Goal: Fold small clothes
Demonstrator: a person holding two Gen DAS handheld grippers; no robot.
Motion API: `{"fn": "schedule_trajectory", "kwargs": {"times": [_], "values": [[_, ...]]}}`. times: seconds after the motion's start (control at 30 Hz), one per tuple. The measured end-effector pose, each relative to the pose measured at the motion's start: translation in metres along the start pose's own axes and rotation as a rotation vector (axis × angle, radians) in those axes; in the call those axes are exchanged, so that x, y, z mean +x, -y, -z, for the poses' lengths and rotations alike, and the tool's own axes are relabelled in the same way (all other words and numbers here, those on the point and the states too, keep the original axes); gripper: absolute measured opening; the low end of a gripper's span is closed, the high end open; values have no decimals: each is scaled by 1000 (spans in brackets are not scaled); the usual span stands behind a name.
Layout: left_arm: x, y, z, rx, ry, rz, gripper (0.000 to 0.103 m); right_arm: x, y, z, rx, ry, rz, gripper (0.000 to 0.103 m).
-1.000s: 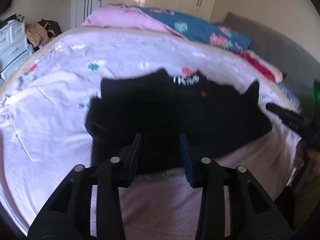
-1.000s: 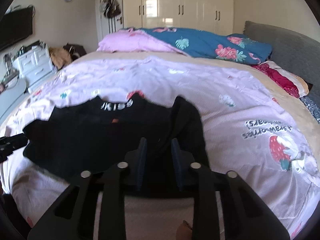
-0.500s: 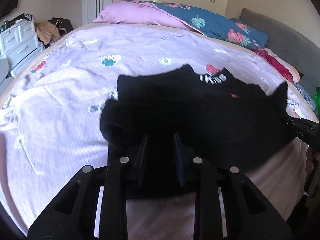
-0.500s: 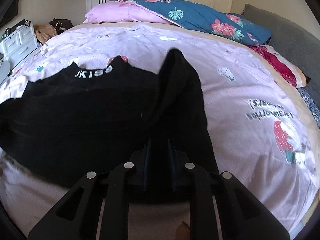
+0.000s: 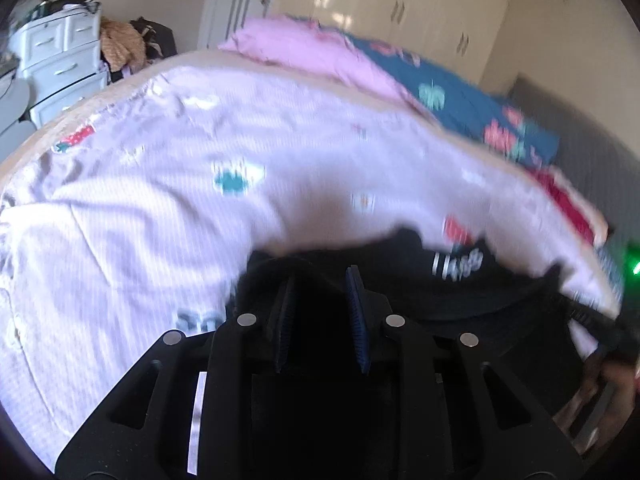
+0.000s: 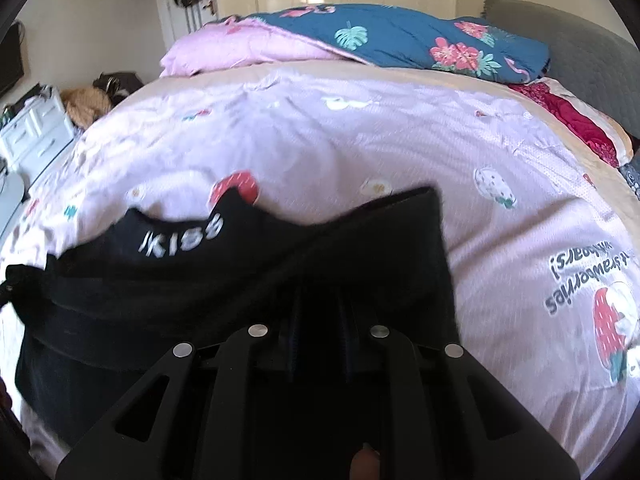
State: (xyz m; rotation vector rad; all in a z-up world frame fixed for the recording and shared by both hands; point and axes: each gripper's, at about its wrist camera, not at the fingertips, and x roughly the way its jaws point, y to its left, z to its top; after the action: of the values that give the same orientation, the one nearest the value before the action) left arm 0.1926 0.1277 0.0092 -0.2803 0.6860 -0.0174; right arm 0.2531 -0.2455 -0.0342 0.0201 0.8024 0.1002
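Where it lies bunched on the quilted pink bedspread [image 6: 400, 132], the black garment [image 6: 248, 264] appears soft, creased; left gripper [image 5: 320, 316] and right gripper [image 6: 320, 332] each pinch its fabric.

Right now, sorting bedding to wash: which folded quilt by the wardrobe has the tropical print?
The teal quilt with red flowers; the pink quilt beside it is plain.

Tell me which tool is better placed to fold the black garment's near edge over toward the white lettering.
Probably the right tool: the black garment is bunched over it, near the white lettering. The left tool is blurred, and its grip cannot be confirmed.
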Motion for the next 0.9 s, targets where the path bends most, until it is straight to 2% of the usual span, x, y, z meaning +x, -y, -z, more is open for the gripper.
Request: {"fn": "schedule_trajectory", "kwargs": {"times": [0.1,0.17,0.23,0.27,0.3,0.37,0.57,0.63,0.67,0.7,0.77,0.9], "values": [[-12,-7,-12,-27,79,7,20,6,13,-4,37,7,23,16],[-14,-14,-15,-24,89,-8,22,6,25,-4,61,13,40,16],[-11,-23,-15,-41,66,-13,23,3,34,-3,73,27,57,16],[-6,-30,-14,-52,36,-11,26,2,39,-3,73,32,68,22],[-2,-34,-12,-55,3,-7,28,3,42,-3,72,29,75,36],[4,-36,-6,-50,-30,-5,28,7,50,-2,70,10,88,46],[29,-31,7,5,-139,4,32,25,53,-2,60,-38,71,45],[35,-32,10,5,-152,-3,31,29,51,0,59,-47,45,32],[36,-32,11,6,-151,-9,21,30,50,0,64,-44,20,15],[36,-32,11,10,-145,-22,13,28,50,0,69,-40,16,10],[33,-33,9,9,-126,-18,3,23,50,-1,75,-23,12,7],[12,-28,1,36,-42,-13,0,2,56,-3,108,41,-6,6]]}}
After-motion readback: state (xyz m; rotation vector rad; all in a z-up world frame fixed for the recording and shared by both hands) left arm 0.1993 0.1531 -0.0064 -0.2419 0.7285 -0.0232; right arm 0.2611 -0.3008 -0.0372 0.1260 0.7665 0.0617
